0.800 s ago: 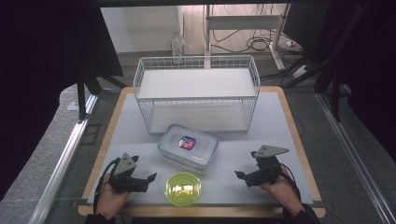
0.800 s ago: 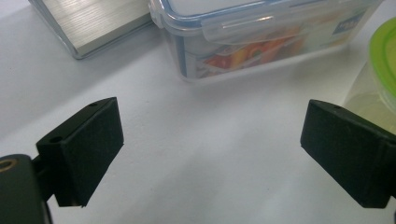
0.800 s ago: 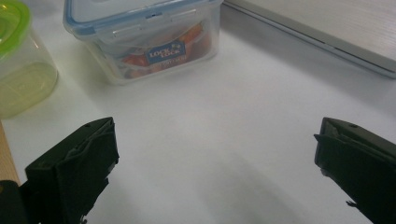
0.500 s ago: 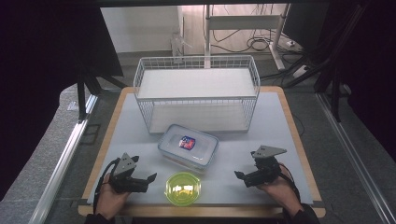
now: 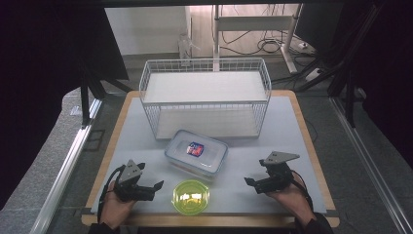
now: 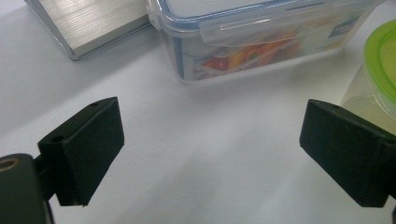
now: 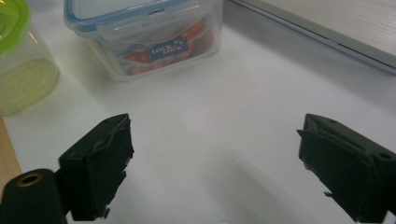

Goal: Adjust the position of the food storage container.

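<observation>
Both grippers are hovering low over the white tabletop (image 5: 243, 146) with nothing between the jaws; the left gripper (image 5: 157, 185) and the right gripper (image 5: 247, 181) are both standing wide open, and they are pointing toward each other across the near part of the tabletop. The things nearest to them are two: a rectangular clear box (image 5: 196, 151) with a blue-edged snap lid, lying ahead of both pairs of jaws and between them, and a round tub with a green lid (image 5: 191, 196), sitting just beside the left gripper's far jaw. The box is looking stiff and smooth, probably light, so I judge it slippery on its flat walls; the lid rim or the short ends are seeming the better places for holding, perhaps one gripper on each end. The round tub (image 7: 23, 65) is looking thin and a little flexible; squeezing it hard may deform it. On the box's inner label (image 7: 168, 48) the words "LOCK LOCK" are readable; a small blue mark (image 6: 343, 29) is too blurred. Behind the box a white wire basket (image 5: 204, 100) is standing.
</observation>
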A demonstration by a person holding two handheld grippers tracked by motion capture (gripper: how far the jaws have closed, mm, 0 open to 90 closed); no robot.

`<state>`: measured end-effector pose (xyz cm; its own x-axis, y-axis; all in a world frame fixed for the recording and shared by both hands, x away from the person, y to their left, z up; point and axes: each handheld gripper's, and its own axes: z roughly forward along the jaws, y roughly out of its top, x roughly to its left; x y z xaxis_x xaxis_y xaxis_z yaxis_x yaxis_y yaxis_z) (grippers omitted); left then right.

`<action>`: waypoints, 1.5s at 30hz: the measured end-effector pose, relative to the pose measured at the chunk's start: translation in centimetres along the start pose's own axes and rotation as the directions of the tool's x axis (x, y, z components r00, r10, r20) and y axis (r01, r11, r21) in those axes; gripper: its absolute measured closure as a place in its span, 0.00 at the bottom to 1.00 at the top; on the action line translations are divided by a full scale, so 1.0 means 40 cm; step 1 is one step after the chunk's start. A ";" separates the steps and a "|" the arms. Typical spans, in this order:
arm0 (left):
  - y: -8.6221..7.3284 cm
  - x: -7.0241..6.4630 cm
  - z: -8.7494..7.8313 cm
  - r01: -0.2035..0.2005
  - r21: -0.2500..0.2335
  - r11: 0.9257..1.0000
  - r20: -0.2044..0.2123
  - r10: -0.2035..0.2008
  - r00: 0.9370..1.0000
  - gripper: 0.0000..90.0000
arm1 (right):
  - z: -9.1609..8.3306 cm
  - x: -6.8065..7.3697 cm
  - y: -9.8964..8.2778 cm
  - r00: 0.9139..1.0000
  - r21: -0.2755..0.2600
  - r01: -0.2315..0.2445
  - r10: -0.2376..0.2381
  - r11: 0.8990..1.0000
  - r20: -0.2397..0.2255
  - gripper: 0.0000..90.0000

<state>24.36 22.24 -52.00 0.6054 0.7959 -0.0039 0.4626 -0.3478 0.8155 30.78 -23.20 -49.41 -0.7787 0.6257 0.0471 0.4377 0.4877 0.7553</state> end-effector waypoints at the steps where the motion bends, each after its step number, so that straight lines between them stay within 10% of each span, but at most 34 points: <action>1: 0.000 0.000 0.000 -0.001 0.000 1.000 -0.001 0.001 1.000 0.07 | -0.001 0.001 0.002 1.000 -0.004 0.004 -0.004 1.000 -0.006 0.17; 12: -0.001 -0.001 -0.004 -0.022 -0.014 1.000 -0.035 0.022 0.999 0.07 | 0.021 0.020 0.047 0.996 -0.005 0.023 -0.024 1.000 -0.090 0.58; 18: -0.004 0.006 -0.004 -0.004 -0.015 1.000 -0.043 0.003 0.999 0.07 | 0.034 0.052 0.116 0.987 -0.014 0.092 -0.093 0.996 -0.134 0.96; 45: -0.009 0.018 -0.009 0.006 -0.025 1.000 -0.055 -0.008 0.998 0.07 | 0.414 0.243 0.428 0.936 0.048 0.283 -0.265 0.958 -0.230 1.00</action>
<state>24.39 23.09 -52.10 0.5652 0.8247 0.0215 0.4499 -0.3300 0.8299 38.15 1.30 -46.84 -0.9486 0.3165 -0.0063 0.2201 0.6736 0.7055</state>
